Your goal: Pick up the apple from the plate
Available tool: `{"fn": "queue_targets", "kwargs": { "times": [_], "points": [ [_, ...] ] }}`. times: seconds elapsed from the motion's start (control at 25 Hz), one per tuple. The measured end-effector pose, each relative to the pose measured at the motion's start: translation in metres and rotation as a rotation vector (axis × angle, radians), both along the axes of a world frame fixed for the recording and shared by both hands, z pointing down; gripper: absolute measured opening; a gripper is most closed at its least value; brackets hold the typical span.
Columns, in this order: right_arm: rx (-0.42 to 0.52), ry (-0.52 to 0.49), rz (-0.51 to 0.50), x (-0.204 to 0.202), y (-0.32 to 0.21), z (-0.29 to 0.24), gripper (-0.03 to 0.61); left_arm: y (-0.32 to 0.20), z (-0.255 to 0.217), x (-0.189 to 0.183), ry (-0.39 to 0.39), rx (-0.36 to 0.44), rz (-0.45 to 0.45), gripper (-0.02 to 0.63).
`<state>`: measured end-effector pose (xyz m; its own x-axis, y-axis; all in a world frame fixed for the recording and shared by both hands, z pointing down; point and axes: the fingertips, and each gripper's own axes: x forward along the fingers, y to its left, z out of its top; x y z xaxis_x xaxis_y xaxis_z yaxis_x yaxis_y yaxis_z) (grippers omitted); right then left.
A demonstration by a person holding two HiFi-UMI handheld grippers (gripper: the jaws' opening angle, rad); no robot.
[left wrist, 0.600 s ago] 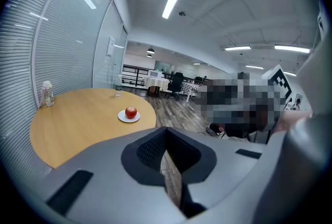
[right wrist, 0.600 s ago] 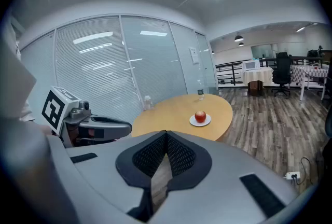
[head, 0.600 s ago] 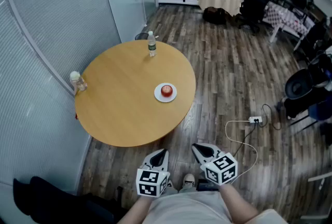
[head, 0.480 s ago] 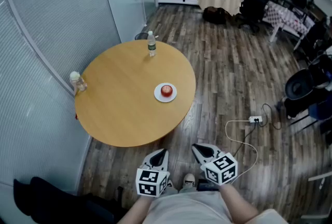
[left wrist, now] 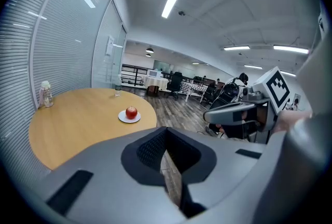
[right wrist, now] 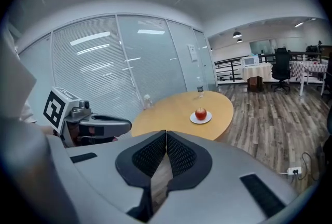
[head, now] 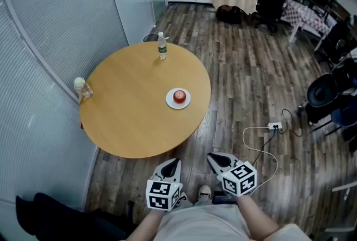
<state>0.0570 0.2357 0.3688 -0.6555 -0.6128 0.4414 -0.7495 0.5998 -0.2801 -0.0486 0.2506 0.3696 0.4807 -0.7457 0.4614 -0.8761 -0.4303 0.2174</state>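
A red apple [head: 179, 96] rests on a small white plate [head: 178, 103] toward the right side of a round wooden table [head: 134, 117]. The apple [left wrist: 131, 112] and plate also show far ahead in the left gripper view, and the apple [right wrist: 201, 113] in the right gripper view. My left gripper [head: 170, 167] and right gripper [head: 216, 160] are held close to my body, off the table's near edge, well short of the plate. Both have their jaws shut with nothing between them.
A water bottle [head: 162, 46] stands at the table's far edge and a small jar [head: 81, 88] at its left edge. A glass wall with blinds runs along the left. A power strip with cable [head: 273, 128] lies on the wood floor to the right; chairs and tables stand beyond.
The view has shifted very slightly. Both grippers stay near my body with jaws shut, and the apple has not moved.
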Motion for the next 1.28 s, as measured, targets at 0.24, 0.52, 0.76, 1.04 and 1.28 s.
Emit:
{"fn": "queue_targets", "kwargs": {
  "times": [0.24, 0.52, 0.76, 1.04, 1.28],
  "points": [
    [0.017, -0.005, 0.044, -0.011, -0.006, -0.006, 0.031, -0.003, -0.001, -0.018, 0.009, 0.001, 0.006, 0.002],
    [0.037, -0.019, 0.107, -0.023, -0.003, -0.007, 0.031, -0.001, -0.008, -0.034, 0.013, 0.027, 0.030, 0.002],
    [0.005, -0.030, 0.094, -0.040, -0.009, 0.006, 0.031, -0.009, -0.003, -0.042, 0.019, 0.016, 0.030, 0.002],
    [-0.001, -0.043, 0.089, -0.038, -0.056, 0.013, 0.031, -0.049, 0.008, -0.047, 0.006, -0.005, 0.008, 0.002],
    [-0.001, -0.040, 0.062, -0.027, -0.120, 0.016, 0.031, -0.113, 0.012, -0.037, 0.004, -0.010, -0.016, 0.002]
  ]
}}
